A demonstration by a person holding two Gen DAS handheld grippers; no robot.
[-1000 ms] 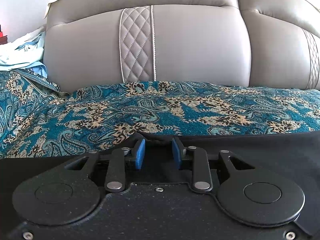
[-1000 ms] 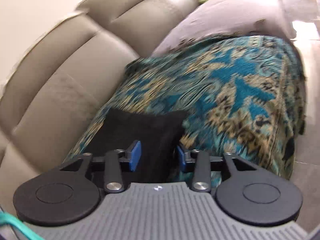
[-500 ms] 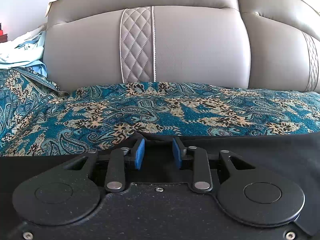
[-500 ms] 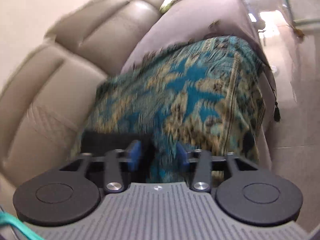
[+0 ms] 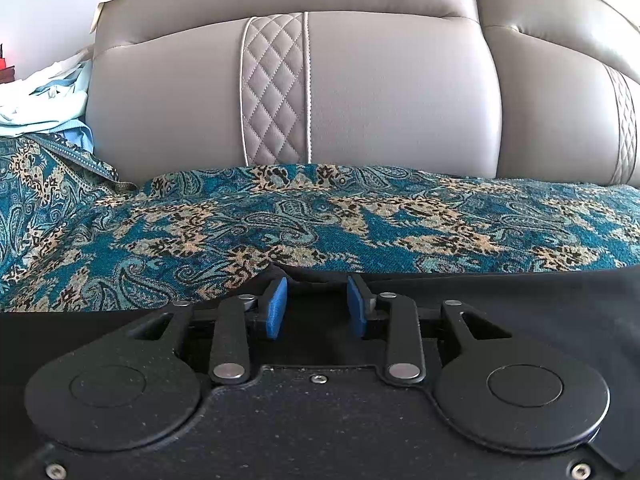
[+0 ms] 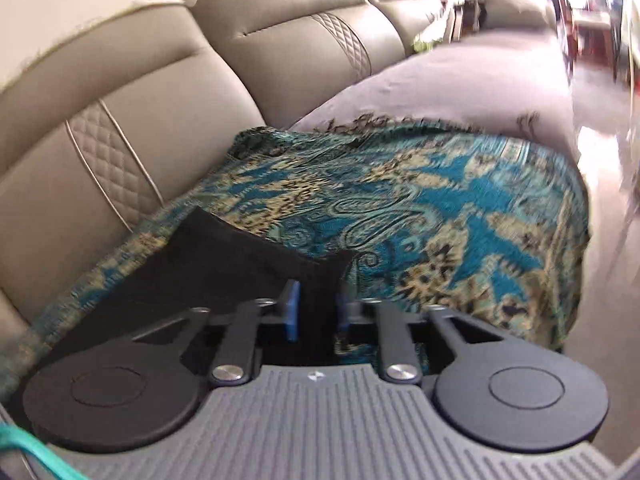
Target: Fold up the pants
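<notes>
The black pants [image 5: 520,304] lie flat on a teal paisley throw [image 5: 320,220] over the sofa seat. In the left wrist view their far edge humps up between the blue pads. My left gripper [image 5: 316,306] still pinches that bunched edge, and its jaws are opening slightly. In the right wrist view one end of the pants [image 6: 216,256] lies near the backrest, with a corner running between the pads. My right gripper [image 6: 318,308] is closing, its pads narrow on that corner. The picture is somewhat blurred.
The grey leather sofa backrest [image 5: 360,92] rises just behind the throw. Pale blue clothes [image 5: 36,100] are heaped at the far left. A grey cover [image 6: 460,88] lies beyond the throw [image 6: 440,208], and shiny floor [image 6: 600,240] drops off at the right.
The right gripper's jaws spread off the pants, swung over the throw, then came back and closed on the pants corner. The left gripper stayed put; its pads stand slightly wider apart.
</notes>
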